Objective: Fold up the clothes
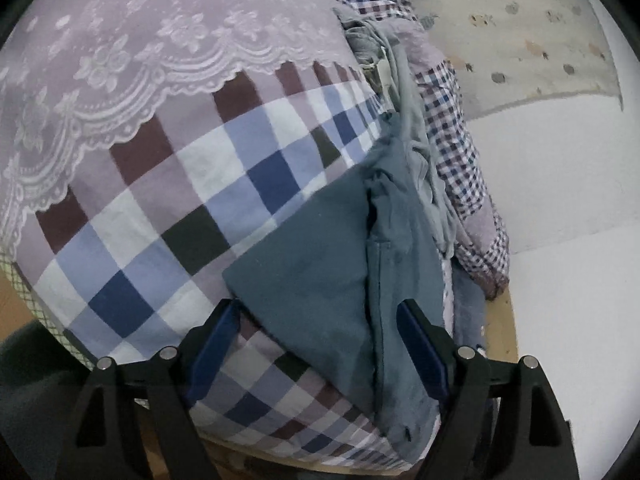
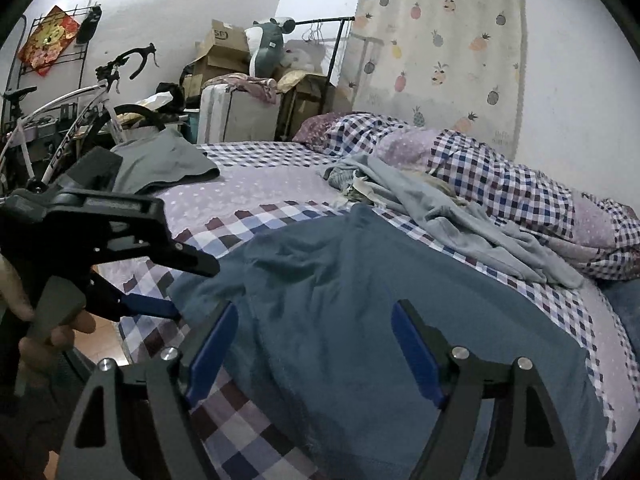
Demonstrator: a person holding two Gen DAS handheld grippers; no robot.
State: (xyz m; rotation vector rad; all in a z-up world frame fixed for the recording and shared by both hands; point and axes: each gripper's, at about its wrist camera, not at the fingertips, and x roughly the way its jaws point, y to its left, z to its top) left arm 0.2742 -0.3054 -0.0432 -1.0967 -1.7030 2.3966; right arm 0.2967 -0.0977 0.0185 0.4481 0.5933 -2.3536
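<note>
**Poised over the teal garment, nothing gripped yet**

Found the teal garment (image 2: 360, 300) spread mostly flat on the bed (image 2: 248, 184), on the checked sheet, with some rumpling toward its far left.

Left of the garment, noted a bicycle (image 2: 80, 112) and a grey-green top (image 2: 164, 160) lying well apart from it at the bed's far side.

At the garment's left edge, saw the left tool (image 1: 318, 344) held with jaws wide apart and closed on nothing. In its own view, placed a corner of the teal cloth between the two blue fingers (image 1: 216, 344); in the right wrist view, placed one blue finger just at that left edge. Could not tell whether it touched the cloth.

Over the garment's near middle, saw the right tool (image 2: 316, 352) likewise spread wide and holding nothing, with teal cloth filling the gap between its fingers.

Beyond the garment to the right, noted a pale grey garment (image 2: 460, 216) crumpled against a checked quilt (image 2: 520, 188).

Judged the garment's long axis to run left to right across the right tool's view. Judged the left tool the nearer to the left corner, so expected a pinch there first, with the right tool needing to travel rightward along the near edge for a matching hold.
</note>
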